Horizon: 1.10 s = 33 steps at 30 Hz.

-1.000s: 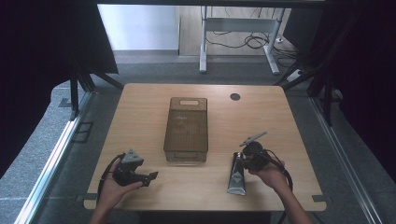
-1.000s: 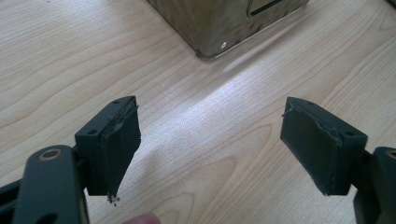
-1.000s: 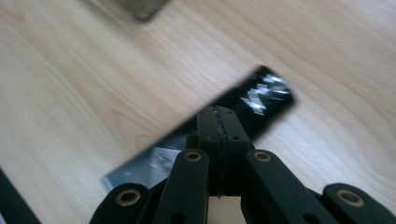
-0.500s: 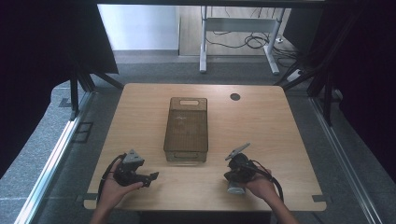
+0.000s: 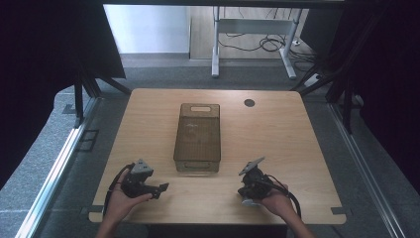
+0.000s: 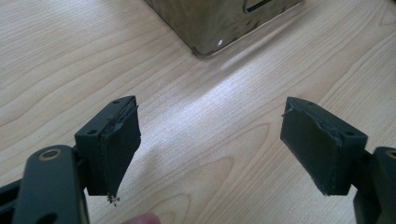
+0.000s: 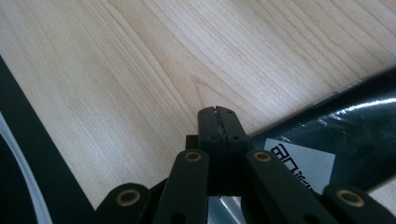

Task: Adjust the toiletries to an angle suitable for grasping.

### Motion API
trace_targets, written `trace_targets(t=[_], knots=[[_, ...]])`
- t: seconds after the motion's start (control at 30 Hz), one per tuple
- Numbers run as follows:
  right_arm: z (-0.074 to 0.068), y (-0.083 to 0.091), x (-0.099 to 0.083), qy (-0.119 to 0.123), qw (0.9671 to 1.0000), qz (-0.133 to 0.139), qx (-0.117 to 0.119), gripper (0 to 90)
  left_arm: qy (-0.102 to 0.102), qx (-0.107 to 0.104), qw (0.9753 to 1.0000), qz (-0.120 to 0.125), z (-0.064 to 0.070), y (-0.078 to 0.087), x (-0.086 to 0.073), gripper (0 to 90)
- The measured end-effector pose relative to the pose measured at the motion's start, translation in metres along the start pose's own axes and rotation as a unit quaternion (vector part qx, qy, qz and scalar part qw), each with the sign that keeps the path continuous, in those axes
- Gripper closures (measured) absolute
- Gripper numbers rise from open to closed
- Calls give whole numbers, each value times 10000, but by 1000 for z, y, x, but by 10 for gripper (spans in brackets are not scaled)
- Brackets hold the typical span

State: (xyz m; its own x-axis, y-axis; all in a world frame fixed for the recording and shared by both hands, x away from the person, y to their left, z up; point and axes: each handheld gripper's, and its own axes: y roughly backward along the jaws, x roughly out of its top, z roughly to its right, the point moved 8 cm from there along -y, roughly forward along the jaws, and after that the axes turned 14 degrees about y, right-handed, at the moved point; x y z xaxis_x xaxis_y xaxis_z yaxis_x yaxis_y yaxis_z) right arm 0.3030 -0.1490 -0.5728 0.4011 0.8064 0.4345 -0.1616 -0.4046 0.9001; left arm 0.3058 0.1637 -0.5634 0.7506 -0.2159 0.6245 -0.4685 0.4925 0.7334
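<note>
A light wooden surface point(image 5: 287, 144) with a round dark hole point(image 5: 249, 103) stands on grey carpet floor point(image 5: 44, 163). Black curtains point(image 5: 44, 54) hang on both sides. Beyond, a white desk frame point(image 5: 250, 29) stands over tangled cables point(image 5: 262, 44) on pale wood flooring

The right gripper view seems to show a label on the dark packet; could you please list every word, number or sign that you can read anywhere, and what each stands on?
White label on the dark glossy packet: large outlined characters, cut off by the right gripper; not readable for certain.
Small pale print near the packet's upper edge: too blurred to read.
Brown box: no text legible.
</note>
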Motion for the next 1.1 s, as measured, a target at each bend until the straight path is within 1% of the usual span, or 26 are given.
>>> trace_targets(t=[0.17,0.33,0.47,0.73,0.87,0.9,1.1], knots=[[0,0,-3,-36,10000,-4,13,899,-15,2,10000,-15,0,-1,0,201],[1,0,-7,-74,9999,-88,-17,899,-11,4,10000,-3,0,0,0,202],[5,5,-13,-166,9998,-60,-74,899,-18,5,10000,-15,0,-1,0,202],[9,10,-20,-261,9995,-47,-141,899,-40,8,10000,-35,1,-2,-1,202],[14,11,-23,-317,9993,-54,-188,899,-35,20,10000,-29,0,-2,-1,202],[15,12,-25,-362,9991,-61,-206,899,-36,23,10000,-31,0,-2,-1,202],[18,14,-27,-372,9990,-62,-235,899,-45,20,10000,-50,1,-2,-1,201]])
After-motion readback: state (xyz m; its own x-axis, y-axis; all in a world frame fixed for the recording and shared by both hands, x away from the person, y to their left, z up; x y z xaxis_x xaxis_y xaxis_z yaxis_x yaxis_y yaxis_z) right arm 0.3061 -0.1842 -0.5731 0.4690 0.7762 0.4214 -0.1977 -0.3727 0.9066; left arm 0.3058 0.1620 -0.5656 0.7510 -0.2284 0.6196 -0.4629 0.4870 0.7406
